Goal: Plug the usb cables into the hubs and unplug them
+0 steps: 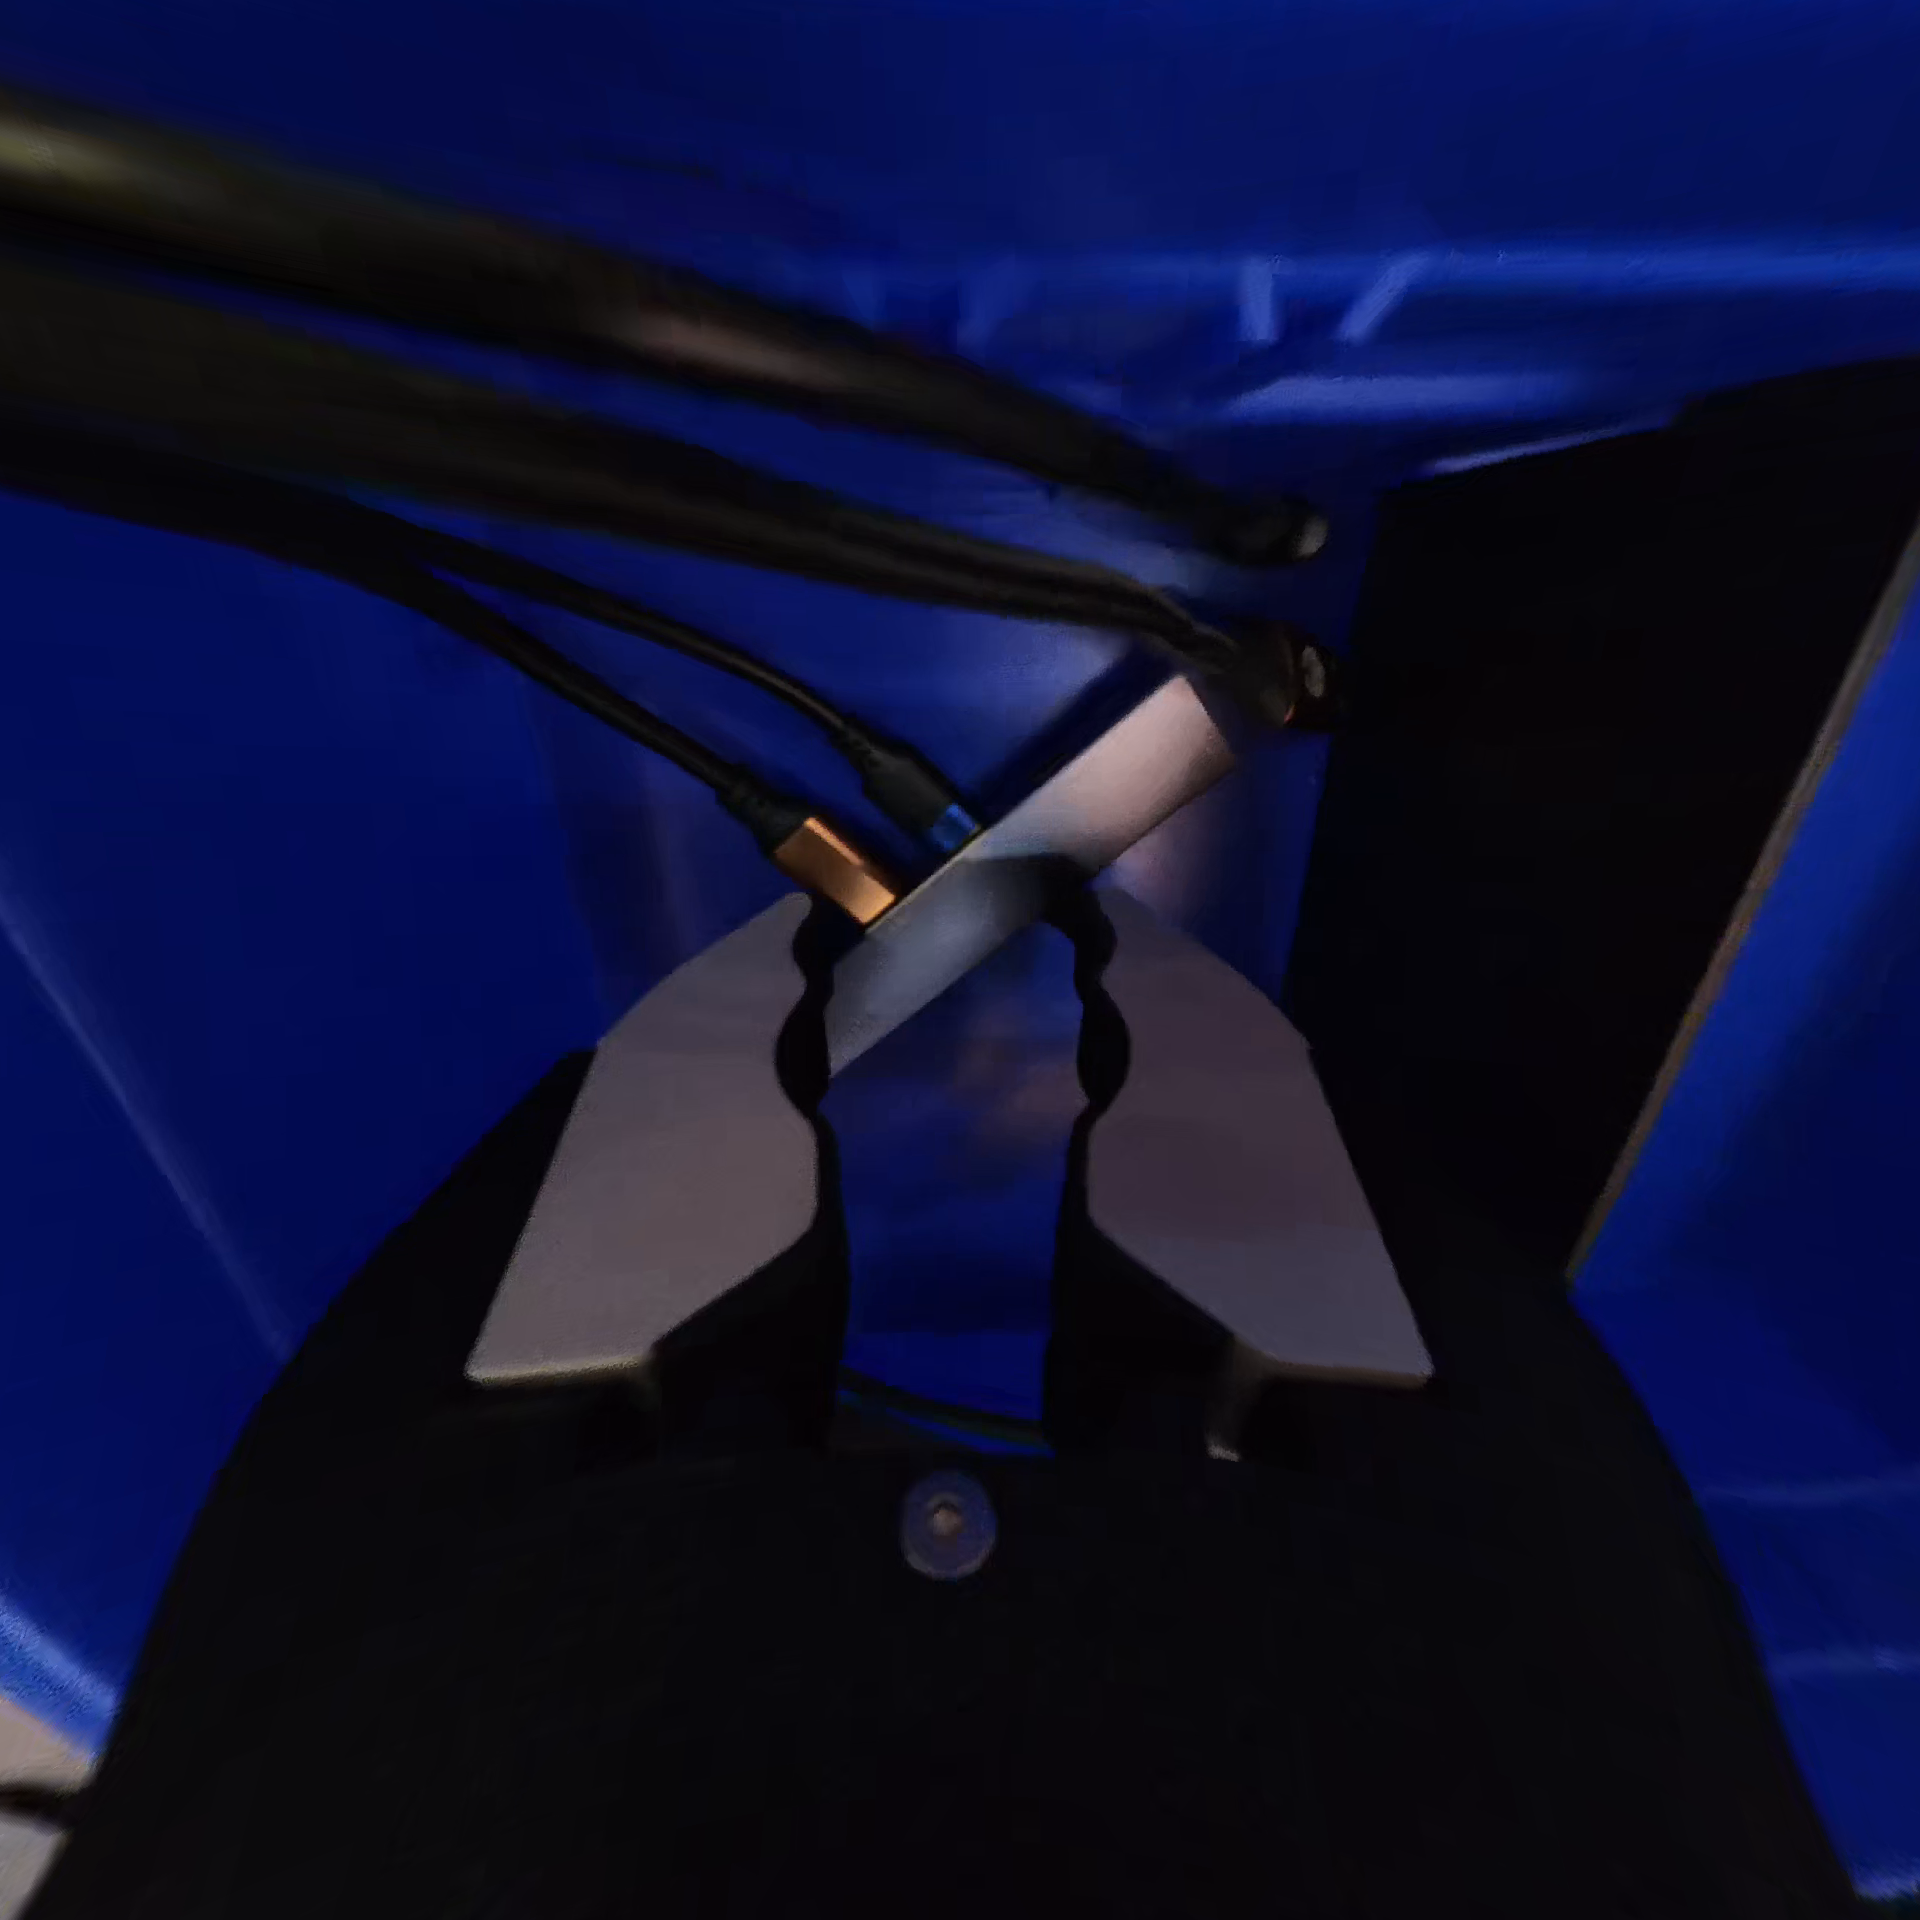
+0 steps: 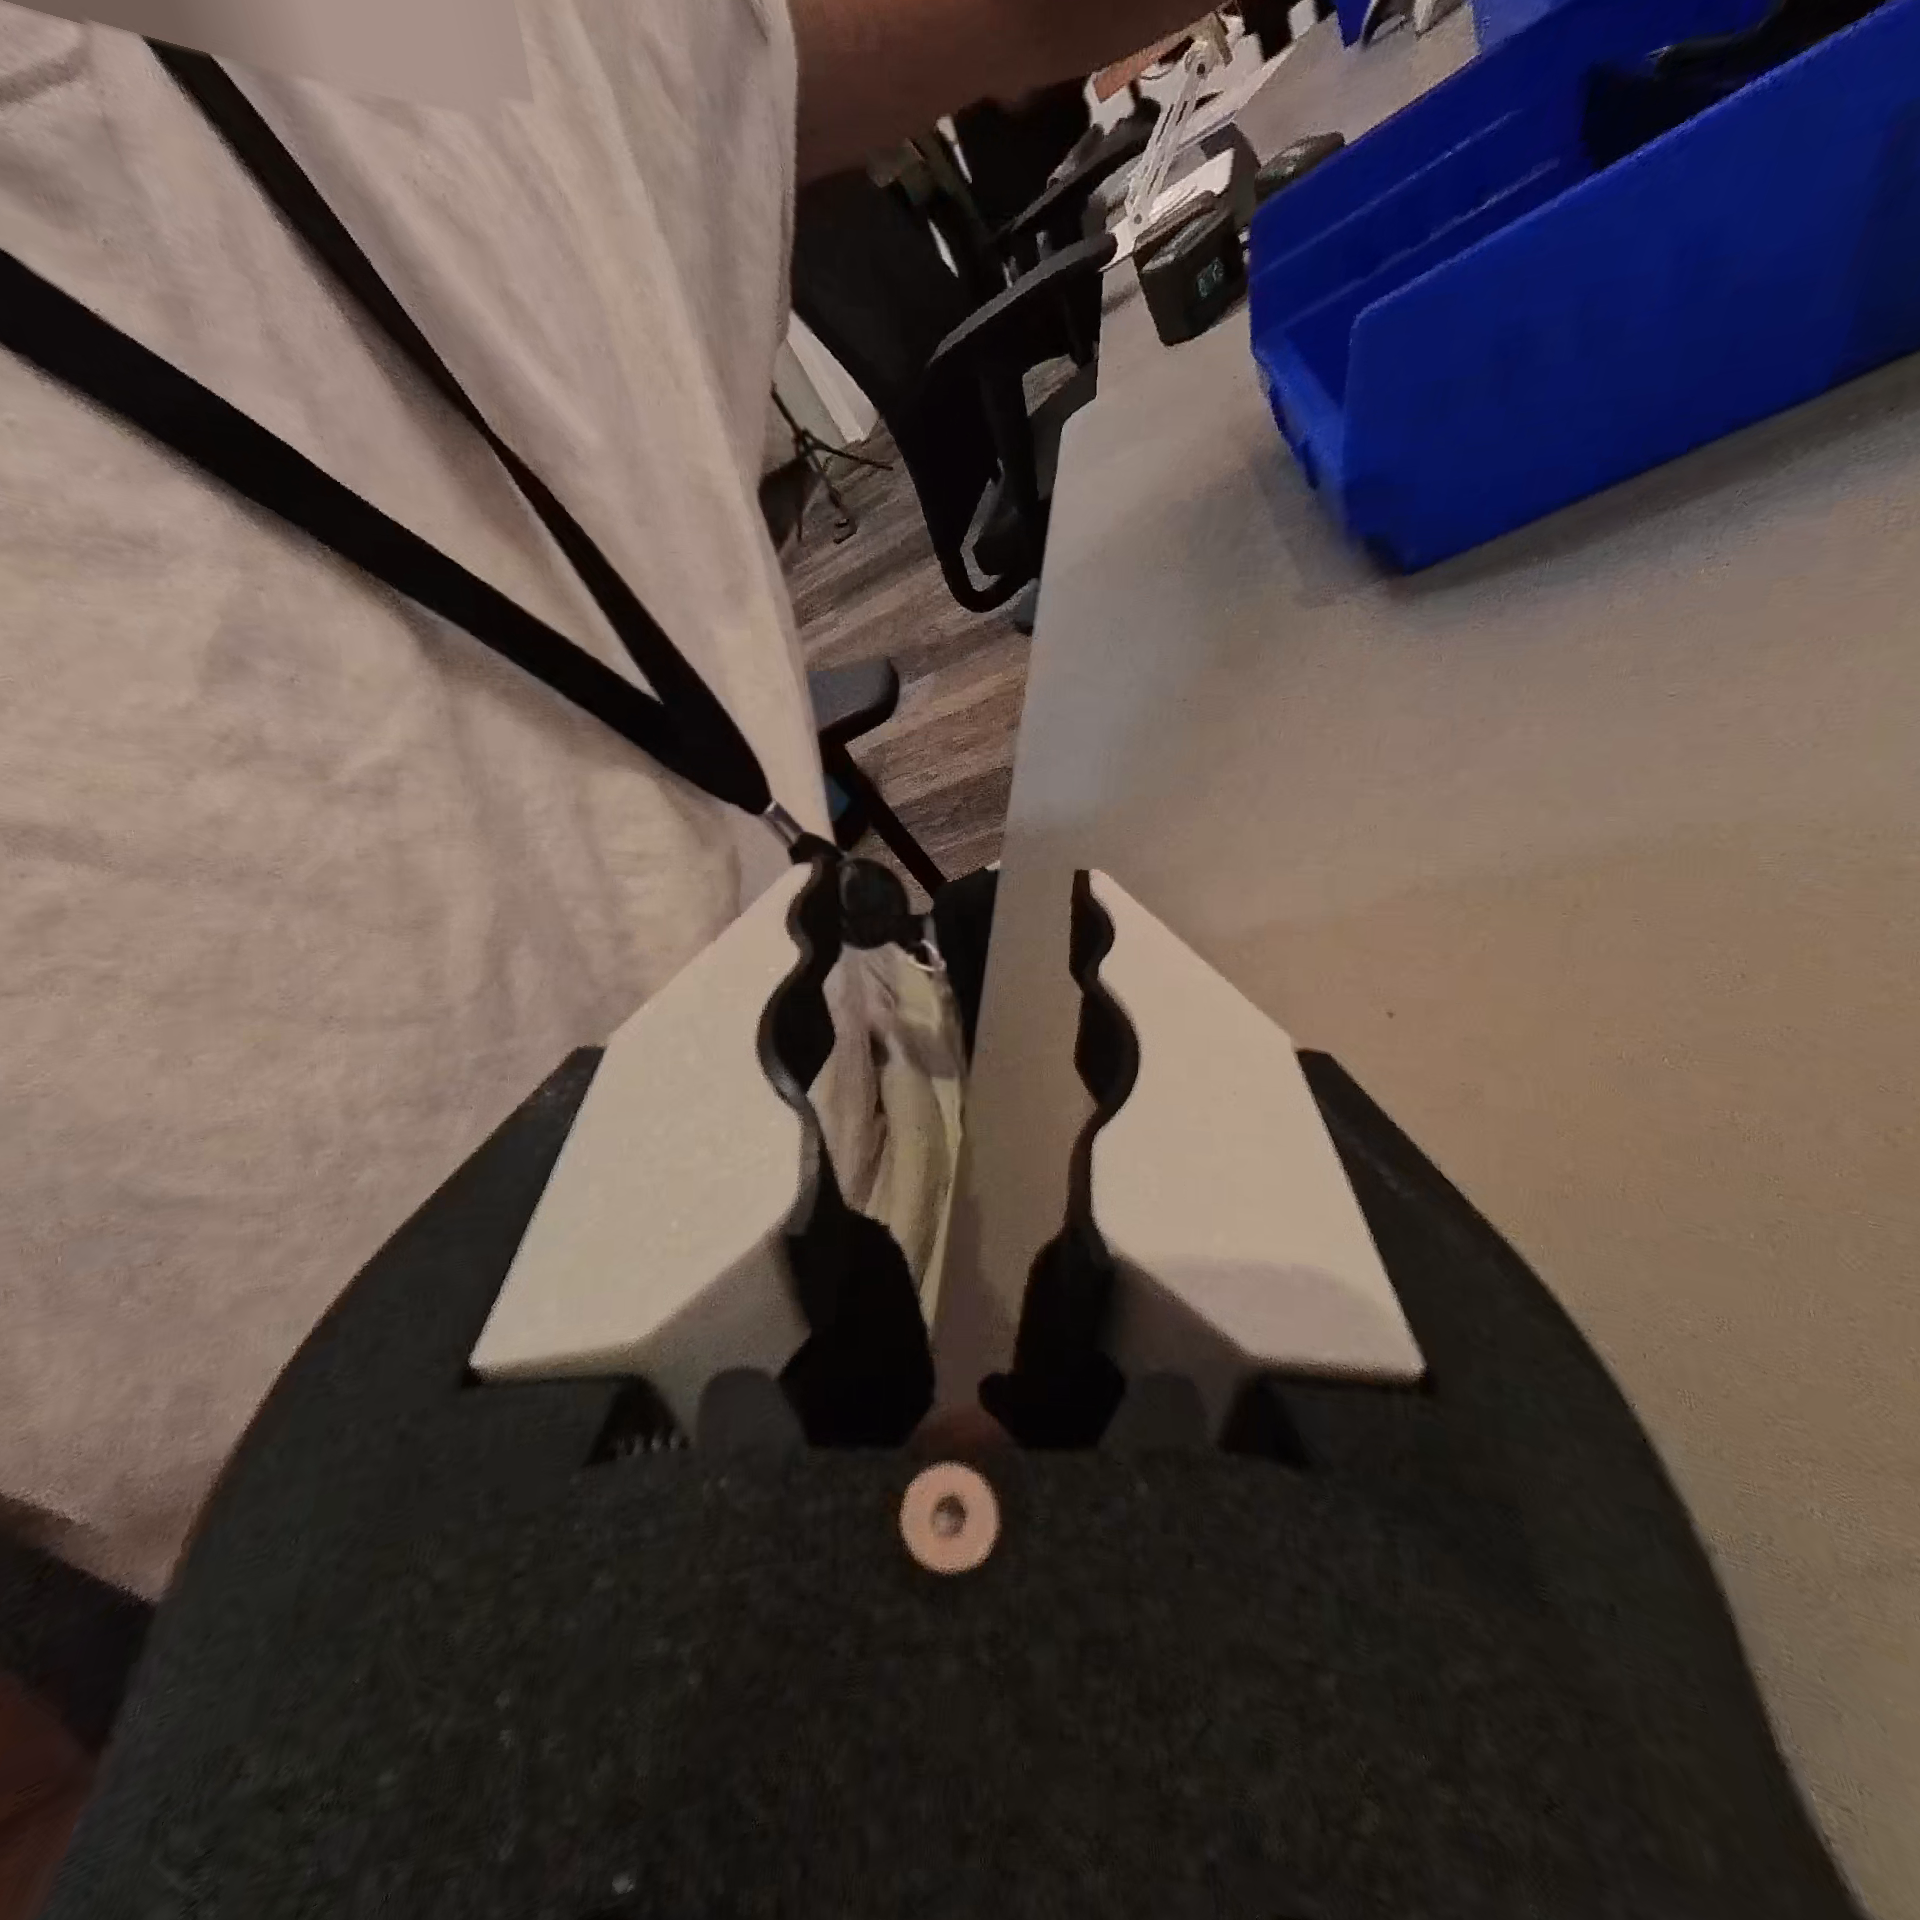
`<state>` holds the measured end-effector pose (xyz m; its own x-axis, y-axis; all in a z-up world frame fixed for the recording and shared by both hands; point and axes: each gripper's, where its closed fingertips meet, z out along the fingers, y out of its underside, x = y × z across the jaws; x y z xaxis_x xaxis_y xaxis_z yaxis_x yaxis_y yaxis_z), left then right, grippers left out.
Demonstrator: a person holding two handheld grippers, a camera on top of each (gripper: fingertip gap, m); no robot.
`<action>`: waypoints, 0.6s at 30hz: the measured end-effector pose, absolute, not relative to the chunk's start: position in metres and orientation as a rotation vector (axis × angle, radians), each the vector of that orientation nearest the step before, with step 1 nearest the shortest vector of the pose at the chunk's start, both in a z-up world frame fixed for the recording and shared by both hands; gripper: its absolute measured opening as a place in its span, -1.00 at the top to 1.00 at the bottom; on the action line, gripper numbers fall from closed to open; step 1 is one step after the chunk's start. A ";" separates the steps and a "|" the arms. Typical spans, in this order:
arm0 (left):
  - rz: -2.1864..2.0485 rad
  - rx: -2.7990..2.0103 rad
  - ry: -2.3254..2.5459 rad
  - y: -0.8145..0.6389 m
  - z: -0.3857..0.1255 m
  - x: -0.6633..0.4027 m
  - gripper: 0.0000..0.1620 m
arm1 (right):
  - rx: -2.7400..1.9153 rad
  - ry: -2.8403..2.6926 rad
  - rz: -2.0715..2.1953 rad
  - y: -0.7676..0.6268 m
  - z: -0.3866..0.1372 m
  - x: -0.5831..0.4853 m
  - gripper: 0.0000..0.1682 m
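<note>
In the left wrist view, my left gripper [image 1: 945,914] reaches into a blue bin [image 1: 312,935]. Its jaws stand on either side of a silver hub [image 1: 1101,790], which lies slanted between the fingertips and looks gripped. Black cables [image 1: 623,665] run from the hub up to the left; one has an orange plug [image 1: 831,868] and one a blue plug [image 1: 951,826]. In the right wrist view, my right gripper [image 2: 945,894] is open and empty. It hangs over the edge of a beige table [image 2: 1455,935] and points toward a person's light shirt [image 2: 312,727].
A black panel [image 1: 1558,831] stands in the bin right of the hub. In the right wrist view a blue divided bin [image 2: 1558,343] sits on the table at the upper right, with a small black device [image 2: 1190,281] beside it. A black lanyard [image 2: 416,551] crosses the shirt. An office chair [image 2: 997,343] stands behind. Spacing between my two grippers at the tips: around 45 cm.
</note>
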<state>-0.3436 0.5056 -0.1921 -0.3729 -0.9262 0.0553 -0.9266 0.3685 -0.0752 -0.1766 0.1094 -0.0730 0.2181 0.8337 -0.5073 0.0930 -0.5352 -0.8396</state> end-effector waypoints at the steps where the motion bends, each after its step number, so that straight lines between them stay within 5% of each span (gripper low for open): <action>1: 0.109 1.737 -2.630 0.507 -0.193 -0.344 0.45 | -1.803 -0.863 1.381 0.113 -0.072 -0.178 0.50; 6: 0.019 1.751 -2.765 0.510 -0.187 -0.344 0.58 | -1.817 -0.856 1.377 0.126 -0.077 -0.184 0.51; 9: 0.075 1.861 -2.863 0.514 -0.163 -0.340 1.00 | -1.823 -0.829 1.366 0.131 -0.080 -0.183 0.50; 18: 0.223 2.145 -2.680 0.512 -0.162 -0.334 0.94 | -1.826 -0.717 1.307 0.143 -0.079 -0.180 0.51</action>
